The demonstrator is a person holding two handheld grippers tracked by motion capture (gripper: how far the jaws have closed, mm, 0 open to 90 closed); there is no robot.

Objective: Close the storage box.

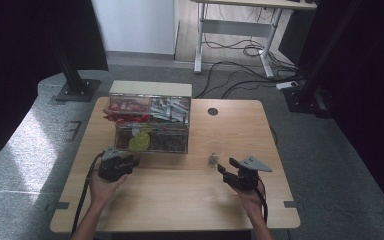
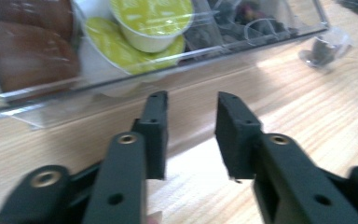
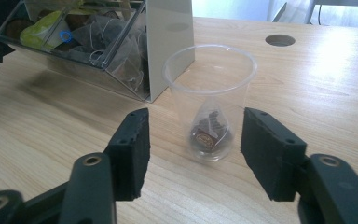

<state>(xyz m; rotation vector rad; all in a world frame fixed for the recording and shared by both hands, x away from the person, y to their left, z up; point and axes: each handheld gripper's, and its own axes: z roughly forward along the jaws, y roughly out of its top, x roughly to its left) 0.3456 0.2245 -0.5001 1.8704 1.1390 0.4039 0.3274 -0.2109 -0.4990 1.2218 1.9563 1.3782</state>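
Flanking cup [image 3: 208, 100] — right claw [image 3: 193, 151] open.

– What carries everything here?
– A light wooden desk [image 1: 180, 195] with rounded corners and a round cable hole [image 1: 212, 111] near its far edge.
– And what stands on it?
– A clear compartmented organizer box [image 1: 150, 125] toward the far left, and to its right, apart from it, a clear plastic cup [image 3: 209, 98] standing upright with a tea bag [image 3: 210, 130] inside.
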